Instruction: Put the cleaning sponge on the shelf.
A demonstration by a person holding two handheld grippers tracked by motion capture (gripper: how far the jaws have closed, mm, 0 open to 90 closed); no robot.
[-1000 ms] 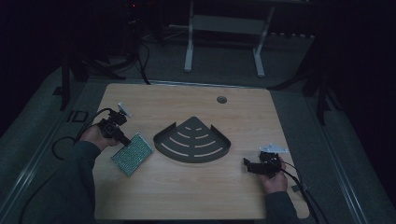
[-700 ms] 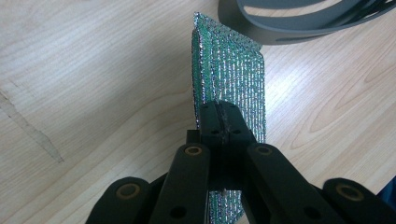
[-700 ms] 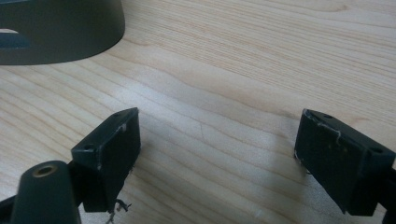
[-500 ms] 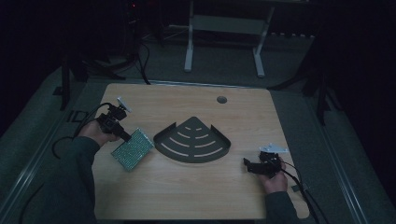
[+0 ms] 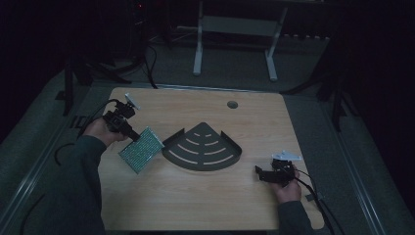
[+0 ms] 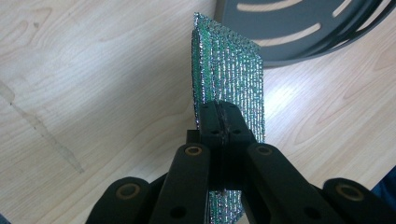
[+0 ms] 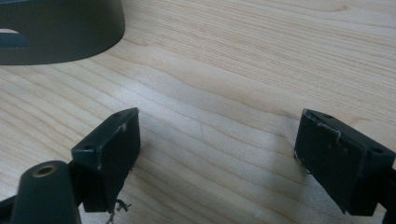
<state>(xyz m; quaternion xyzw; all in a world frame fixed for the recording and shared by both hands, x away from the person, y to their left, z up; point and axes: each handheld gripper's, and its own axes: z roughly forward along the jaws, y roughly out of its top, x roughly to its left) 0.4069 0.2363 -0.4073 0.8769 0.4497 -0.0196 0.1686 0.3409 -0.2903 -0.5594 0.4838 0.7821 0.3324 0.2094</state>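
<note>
The green glittery pouch (image 5: 141, 150) sits left of centre in the high view, just left of the dark fan-shaped rack (image 5: 202, 148), and I have it pinched by its near edge in the left gripper (image 5: 131, 135). In the left gripper view the jaws are pressed together on the pouch (image 6: 229, 84), which stands on edge rather than lying flat, with the rack's slotted rim (image 6: 299, 28) in the upper right of that frame. From the dim high view I cannot say for sure whether the pouch's far corner rests on the table (image 5: 195, 205) or hangs just clear of it.

I judge the step in hand to be carrying the pouch toward the rack. The next move calls for lifting it over the rack's low wall, laying it flat on the slotted floor, and only then letting go.

My right gripper (image 5: 261, 174) waits at the lower right of the high view, well apart from the pouch. In its own view the jaws are spread wide over bare wood, holding nothing, with the rack's wall (image 7: 60, 32) at upper left.
</note>
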